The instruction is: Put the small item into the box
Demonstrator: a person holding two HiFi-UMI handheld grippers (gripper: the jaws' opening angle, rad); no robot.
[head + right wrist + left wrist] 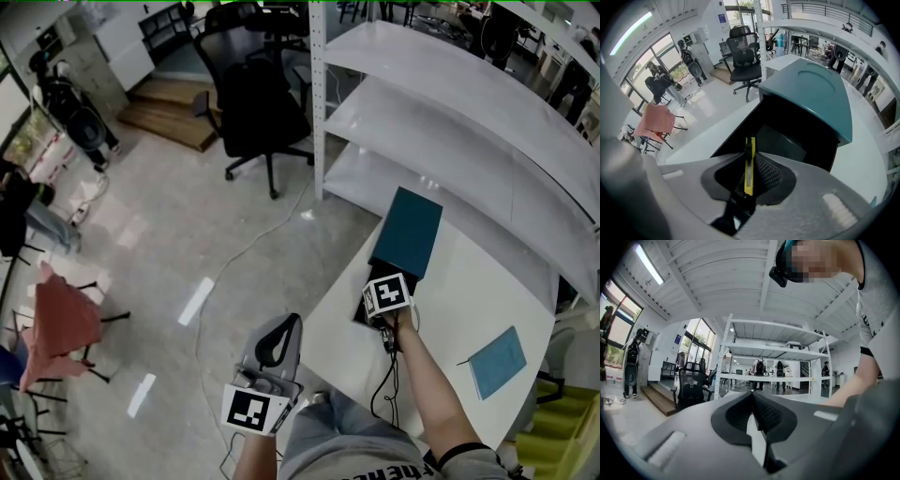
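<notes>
Thin yellow plastic item (749, 166) poised at open teal-lidded black box (787, 131).
Head view: right gripper (378, 305) is placed at the box mouth; left gripper (278, 339) is held aside. Left gripper view: jaws are closed, empty. Right gripper view: item is clamped mid-length; judged light, stiff, slick.

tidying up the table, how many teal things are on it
2: the teal box lid toward the far side of the table, and a flat teal sheet near its right edge. The arm may hide others.
</notes>
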